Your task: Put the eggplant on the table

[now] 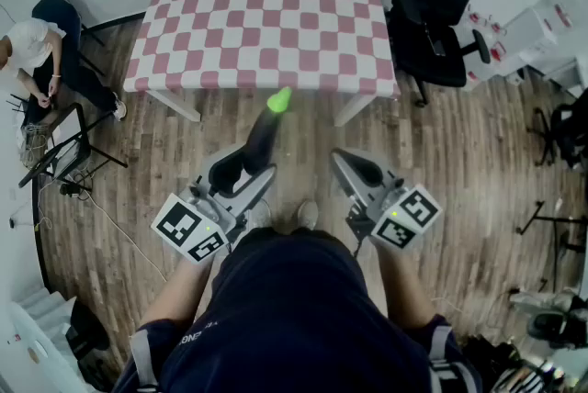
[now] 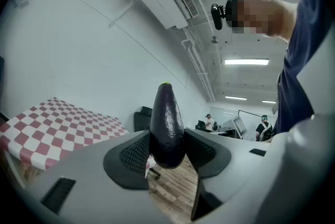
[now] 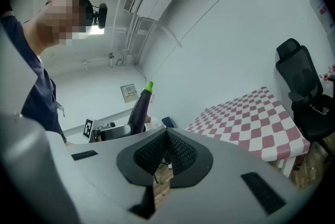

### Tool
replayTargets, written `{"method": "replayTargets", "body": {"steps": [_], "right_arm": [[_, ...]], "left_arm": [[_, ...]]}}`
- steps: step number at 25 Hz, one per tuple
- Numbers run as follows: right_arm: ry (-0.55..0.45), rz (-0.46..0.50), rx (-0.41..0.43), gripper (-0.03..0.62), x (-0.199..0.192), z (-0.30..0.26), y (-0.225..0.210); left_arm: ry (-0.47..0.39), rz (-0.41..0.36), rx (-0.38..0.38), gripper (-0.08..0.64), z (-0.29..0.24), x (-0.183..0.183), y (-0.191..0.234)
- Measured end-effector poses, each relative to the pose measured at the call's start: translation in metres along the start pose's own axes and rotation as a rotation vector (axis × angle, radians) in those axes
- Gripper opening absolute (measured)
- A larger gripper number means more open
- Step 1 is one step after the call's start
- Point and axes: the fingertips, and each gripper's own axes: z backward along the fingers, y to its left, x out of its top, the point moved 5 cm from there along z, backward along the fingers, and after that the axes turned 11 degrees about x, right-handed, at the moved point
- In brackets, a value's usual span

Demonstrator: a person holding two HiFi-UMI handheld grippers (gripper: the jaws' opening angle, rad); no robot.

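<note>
A dark purple eggplant (image 1: 262,137) with a bright green stem end is held by my left gripper (image 1: 241,169), which is shut on its thick end; the stem points toward the table. In the left gripper view the eggplant (image 2: 166,126) stands upright between the two black pads. My right gripper (image 1: 354,171) hangs beside it, shut, with nothing between its jaws (image 3: 166,150). The eggplant (image 3: 140,108) also shows at the left in the right gripper view. Both grippers are over the wooden floor, short of the near edge of the table (image 1: 266,5) with its pink and white checked cloth.
A black office chair (image 1: 436,5) stands at the table's right. A seated person (image 1: 32,61) and a stand (image 1: 69,148) are at the far left. Equipment and cables lie along the right edge of the wooden floor (image 1: 478,162).
</note>
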Motion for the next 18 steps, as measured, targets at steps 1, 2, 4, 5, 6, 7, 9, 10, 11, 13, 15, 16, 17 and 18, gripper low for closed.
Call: {"method": "replayTargets", "body": {"steps": [1, 2, 4, 5, 6, 7, 9, 10, 11, 13, 15, 16, 17, 18], "right_arm": [[0.0, 0.0, 0.0, 0.015, 0.0, 0.0, 0.0], [0.0, 0.001, 0.0, 0.015, 0.001, 0.001, 0.001], [-0.001, 0.002, 0.001, 0.015, 0.002, 0.002, 0.0], [-0.002, 0.002, 0.002, 0.015, 0.003, 0.002, -0.001], [-0.004, 0.002, 0.003, 0.015, 0.003, 0.003, -0.002], [-0.005, 0.002, 0.003, 0.015, 0.004, 0.004, -0.004], [-0.007, 0.0, 0.003, 0.015, 0.005, 0.008, -0.008], [-0.007, 0.0, 0.003, 0.015, 0.006, 0.011, -0.011], [-0.007, 0.0, 0.002, 0.015, 0.007, 0.013, -0.013], [-0.005, 0.008, 0.005, 0.015, 0.009, 0.018, -0.017], [-0.005, 0.014, 0.014, 0.015, 0.012, 0.021, -0.021], [-0.008, 0.01, 0.021, 0.015, 0.014, 0.023, -0.024], [-0.013, 0.004, 0.029, 0.017, 0.016, 0.025, -0.027], [-0.019, -0.001, 0.038, 0.017, 0.018, 0.029, -0.03]], "left_arm": [[0.001, 0.0, 0.0, 0.224, 0.0, 0.0, 0.0], [0.002, 0.0, -0.001, 0.224, 0.0, 0.0, -0.001], [0.003, 0.0, 0.0, 0.224, -0.002, 0.0, -0.001], [0.004, 0.0, 0.001, 0.224, -0.004, 0.0, -0.001], [0.005, 0.001, 0.001, 0.224, -0.006, 0.0, -0.002], [0.006, 0.001, 0.002, 0.224, -0.008, -0.001, -0.002], [0.007, 0.001, 0.002, 0.224, -0.014, -0.001, -0.004], [0.007, 0.001, 0.002, 0.224, -0.017, -0.001, -0.006], [0.007, 0.001, 0.002, 0.224, -0.02, -0.002, -0.008], [0.007, -0.001, 0.003, 0.224, -0.027, -0.002, -0.012], [0.005, -0.007, 0.007, 0.224, -0.033, -0.001, -0.015], [0.003, -0.01, 0.009, 0.224, -0.036, -0.001, -0.016], [-0.001, -0.013, 0.013, 0.224, -0.04, 0.0, -0.018], [-0.004, -0.016, 0.017, 0.224, -0.044, 0.0, -0.019]]}}
